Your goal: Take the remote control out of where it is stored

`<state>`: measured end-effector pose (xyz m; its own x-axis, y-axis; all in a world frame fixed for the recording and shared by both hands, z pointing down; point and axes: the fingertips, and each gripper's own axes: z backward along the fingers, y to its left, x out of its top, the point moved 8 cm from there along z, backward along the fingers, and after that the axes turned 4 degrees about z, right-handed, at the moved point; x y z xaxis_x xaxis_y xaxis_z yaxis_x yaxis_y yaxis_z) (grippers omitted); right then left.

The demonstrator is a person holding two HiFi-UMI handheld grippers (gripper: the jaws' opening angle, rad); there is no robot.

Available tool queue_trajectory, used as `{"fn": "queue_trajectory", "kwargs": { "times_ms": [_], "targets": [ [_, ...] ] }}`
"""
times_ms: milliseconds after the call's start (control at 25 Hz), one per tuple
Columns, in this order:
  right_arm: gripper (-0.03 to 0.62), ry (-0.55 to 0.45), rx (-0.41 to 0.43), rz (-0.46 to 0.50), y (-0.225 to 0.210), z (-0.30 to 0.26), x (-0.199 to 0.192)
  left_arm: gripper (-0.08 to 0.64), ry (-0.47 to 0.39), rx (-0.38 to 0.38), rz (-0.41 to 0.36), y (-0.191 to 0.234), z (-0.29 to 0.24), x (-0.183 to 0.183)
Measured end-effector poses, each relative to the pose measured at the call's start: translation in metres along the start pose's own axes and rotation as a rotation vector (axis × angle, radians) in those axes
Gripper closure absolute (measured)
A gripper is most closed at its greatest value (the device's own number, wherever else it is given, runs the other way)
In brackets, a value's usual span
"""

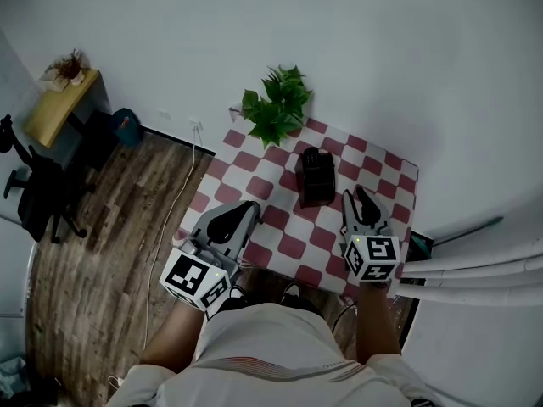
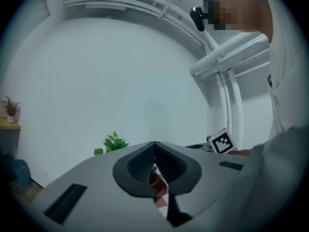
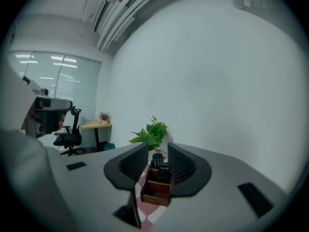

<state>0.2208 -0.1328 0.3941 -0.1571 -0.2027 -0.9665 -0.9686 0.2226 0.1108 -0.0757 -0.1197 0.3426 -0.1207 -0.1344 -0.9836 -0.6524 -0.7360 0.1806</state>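
Observation:
A dark brown holder box (image 1: 315, 185) stands upright in the middle of the red-and-white checkered tablecloth (image 1: 377, 164). A black remote control (image 1: 311, 156) sticks out of its top. The right gripper view shows two black remotes (image 3: 158, 159) standing side by side in the box (image 3: 155, 192), some way ahead of the jaws. My right gripper (image 1: 360, 192) is open and empty, to the right of the box and nearer to me. My left gripper (image 1: 251, 208) hovers at the table's near left edge, its jaws meeting at the tips (image 2: 154, 145), holding nothing.
A green potted plant (image 1: 276, 108) stands at the table's far left corner, behind the box. White rails (image 1: 475, 270) run along the right of the table. An office chair (image 1: 38, 193) and a small wooden desk (image 1: 59, 104) stand on the wood floor far left.

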Motion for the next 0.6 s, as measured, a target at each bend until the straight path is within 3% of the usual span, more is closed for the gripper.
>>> {"fn": "queue_trajectory", "kwargs": {
  "times_ms": [80,160,600],
  "targets": [
    [0.426,0.047,-0.01,0.01,-0.004,-0.024,-0.014,0.554,0.007,0.014,0.006,0.002,0.001,-0.003],
    [0.399,0.069,-0.009,0.02,-0.006,-0.045,-0.024,0.552,0.016,0.03,0.01,0.004,0.002,-0.006],
    [0.377,0.189,-0.015,0.007,-0.011,-0.127,-0.078,0.552,0.059,0.152,0.038,0.024,0.005,-0.015]
  ]
}}
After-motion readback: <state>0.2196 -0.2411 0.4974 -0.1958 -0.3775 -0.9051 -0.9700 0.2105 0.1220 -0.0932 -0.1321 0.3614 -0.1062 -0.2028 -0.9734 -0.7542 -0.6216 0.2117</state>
